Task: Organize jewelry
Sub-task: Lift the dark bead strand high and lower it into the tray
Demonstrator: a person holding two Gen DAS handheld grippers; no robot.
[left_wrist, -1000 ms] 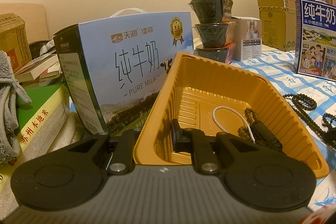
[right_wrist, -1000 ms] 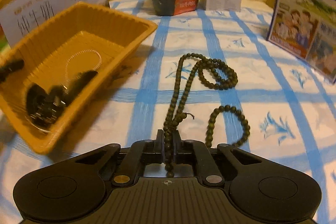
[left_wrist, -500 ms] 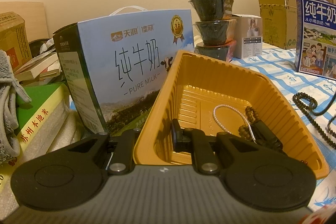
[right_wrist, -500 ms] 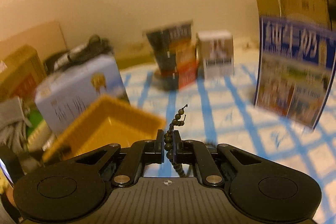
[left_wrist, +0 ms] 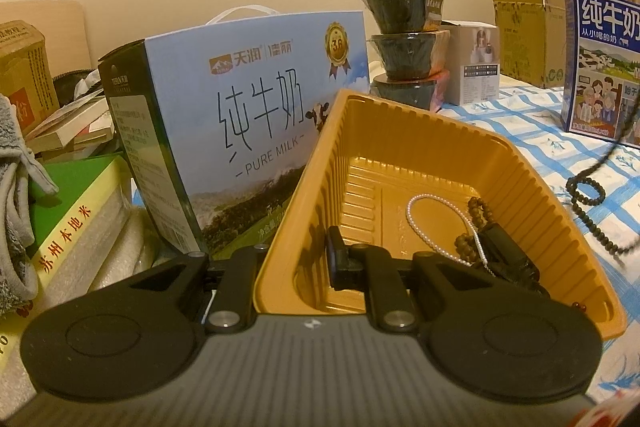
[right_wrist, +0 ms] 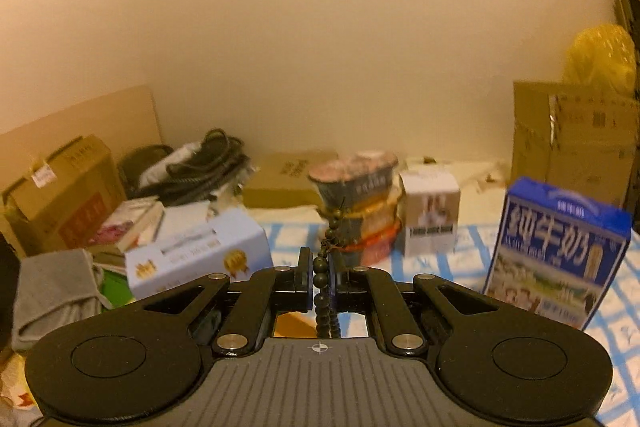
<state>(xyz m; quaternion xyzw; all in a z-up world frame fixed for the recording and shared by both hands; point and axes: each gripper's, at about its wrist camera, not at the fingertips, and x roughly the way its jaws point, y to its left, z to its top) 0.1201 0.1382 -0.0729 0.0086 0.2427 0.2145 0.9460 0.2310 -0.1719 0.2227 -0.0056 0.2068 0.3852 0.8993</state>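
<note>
My left gripper [left_wrist: 296, 263] is shut on the near wall of an orange plastic tray [left_wrist: 400, 147], tilting it up. In the tray lie a white pearl string [left_wrist: 424, 223], brown beads [left_wrist: 476, 207] and a dark item [left_wrist: 508, 259]. My right gripper [right_wrist: 322, 273] is shut on a dark green bead necklace [right_wrist: 322, 279], held high above the table. In the left wrist view the necklace [left_wrist: 588, 187] hangs at the right of the tray, its lower loops near the cloth.
A light blue milk carton [left_wrist: 248, 123] stands left of the tray. Stacked noodle bowls [left_wrist: 404, 43], a white box [left_wrist: 476, 63] and a dark blue milk box [left_wrist: 600, 63] stand on the blue-checked cloth [left_wrist: 532, 131]. Books [left_wrist: 68, 227] and cardboard boxes [right_wrist: 60, 195] lie at the left.
My right gripper has lifted the dark bead necklace off the cloth and risen well above the table. The left gripper and tray have stayed put.
</note>
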